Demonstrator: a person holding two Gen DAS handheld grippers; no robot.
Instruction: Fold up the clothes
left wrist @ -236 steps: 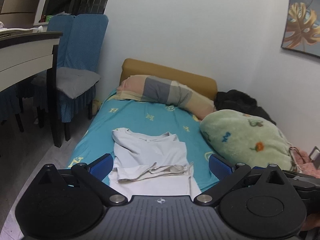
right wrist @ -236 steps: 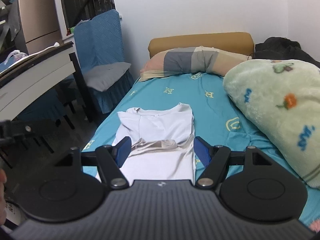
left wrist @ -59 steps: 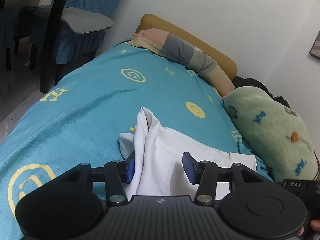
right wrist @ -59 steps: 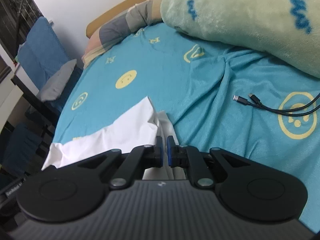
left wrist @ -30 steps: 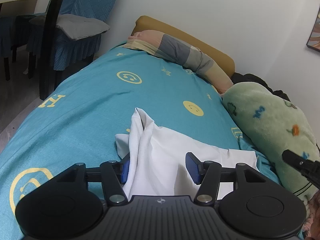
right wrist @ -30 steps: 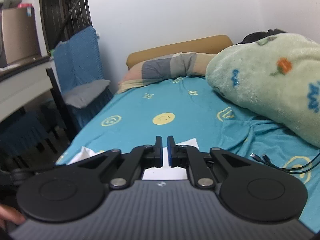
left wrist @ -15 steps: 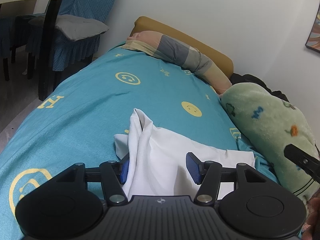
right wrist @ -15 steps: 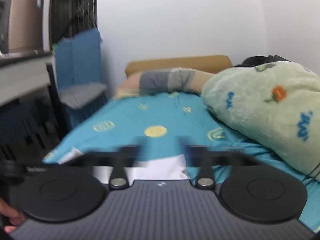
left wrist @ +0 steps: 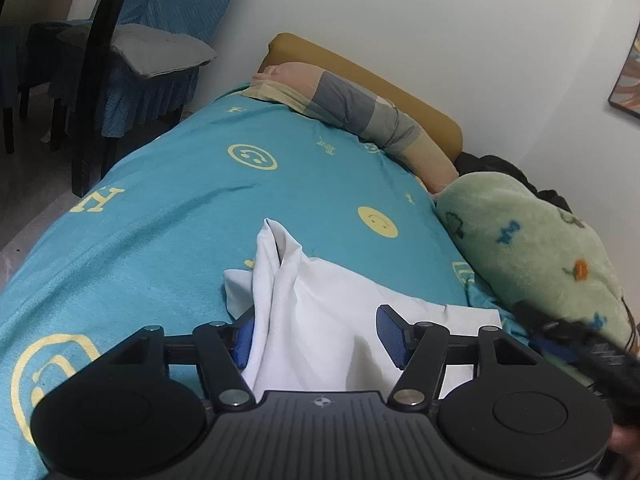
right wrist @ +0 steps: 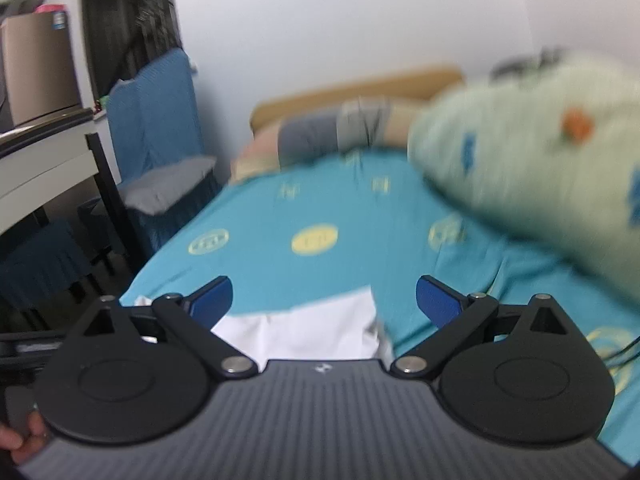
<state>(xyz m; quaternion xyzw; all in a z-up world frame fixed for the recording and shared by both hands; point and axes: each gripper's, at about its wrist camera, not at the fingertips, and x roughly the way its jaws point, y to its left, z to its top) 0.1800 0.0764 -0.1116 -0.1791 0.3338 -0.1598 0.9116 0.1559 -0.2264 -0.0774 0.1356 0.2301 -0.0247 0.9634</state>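
Note:
A white shirt (left wrist: 320,312), folded and a little bunched, lies on the teal bed sheet (left wrist: 180,208). My left gripper (left wrist: 318,338) is open low over it, and a raised fold of the cloth stands between the two blue pads. The right wrist view is blurred by motion. There my right gripper (right wrist: 324,300) is open wide above the shirt's near edge (right wrist: 304,328) and holds nothing. The right gripper's body also shows dark and blurred at the right edge of the left wrist view (left wrist: 576,344).
A green fleece blanket (left wrist: 532,240) lies along the bed's right side. A striped pillow (left wrist: 352,116) lies at the headboard. A blue-covered chair (right wrist: 160,152) and a table (right wrist: 44,160) stand left of the bed. A cable (right wrist: 616,350) lies at the right.
My right gripper let go of the shirt, rose, and opened wide from shut. My left gripper stays open over the shirt, almost unmoved. Since the earliest frames the shirt has been folded smaller.

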